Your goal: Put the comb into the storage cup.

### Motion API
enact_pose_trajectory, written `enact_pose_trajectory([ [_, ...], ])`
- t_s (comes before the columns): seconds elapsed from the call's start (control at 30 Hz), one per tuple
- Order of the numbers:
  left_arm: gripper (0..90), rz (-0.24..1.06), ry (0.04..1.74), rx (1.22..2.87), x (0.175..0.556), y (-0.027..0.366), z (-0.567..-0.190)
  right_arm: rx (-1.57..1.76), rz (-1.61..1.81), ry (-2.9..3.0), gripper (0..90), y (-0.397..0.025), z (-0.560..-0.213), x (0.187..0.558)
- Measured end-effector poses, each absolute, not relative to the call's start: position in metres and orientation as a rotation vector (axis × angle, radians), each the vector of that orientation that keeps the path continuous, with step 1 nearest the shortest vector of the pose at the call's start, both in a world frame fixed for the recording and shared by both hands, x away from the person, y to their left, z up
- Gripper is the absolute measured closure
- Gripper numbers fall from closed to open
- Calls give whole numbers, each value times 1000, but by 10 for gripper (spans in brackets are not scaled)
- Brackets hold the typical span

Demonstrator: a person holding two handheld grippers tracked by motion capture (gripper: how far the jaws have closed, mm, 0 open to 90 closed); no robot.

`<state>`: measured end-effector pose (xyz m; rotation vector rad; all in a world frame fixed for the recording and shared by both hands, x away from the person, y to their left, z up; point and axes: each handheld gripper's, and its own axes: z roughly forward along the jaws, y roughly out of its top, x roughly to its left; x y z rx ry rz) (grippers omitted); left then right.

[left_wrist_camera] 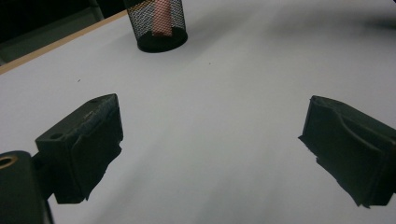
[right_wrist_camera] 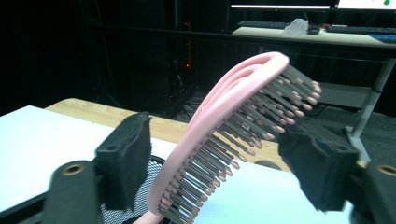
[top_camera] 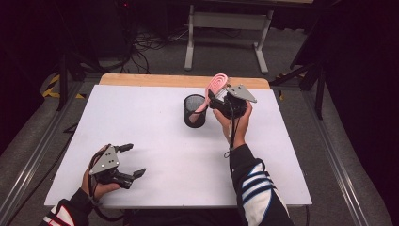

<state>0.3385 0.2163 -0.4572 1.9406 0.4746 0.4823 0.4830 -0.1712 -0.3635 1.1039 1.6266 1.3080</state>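
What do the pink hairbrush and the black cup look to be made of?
Pink hairbrush: likely moulded plastic, smooth with a slight sheen; grey bristles with pink ball tips. Black cup: apparently metal wire mesh, matt black, since the brush handle shows through its wall.

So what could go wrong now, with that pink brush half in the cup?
The pink hairbrush leans in the black mesh cup, handle down. The right gripper has its fingers apart around it, so it may tip out. The cup looks light; a nudge could topple it.

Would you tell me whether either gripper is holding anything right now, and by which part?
Neither holds anything. The right gripper is open around the pink hairbrush head; the left gripper is open.
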Motion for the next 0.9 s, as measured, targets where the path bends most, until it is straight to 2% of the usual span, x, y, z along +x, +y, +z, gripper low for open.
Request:
enact_pose_trajectory([
  [0.4, 63, 479, 471, 1943, 339, 216, -457, 1078, 1262, 1641, 127, -167, -360, 482],
  [0.9, 63, 479, 468, 1944, 338, 216, -457, 1052, 1251, 1657, 44, -166, -357, 481],
])
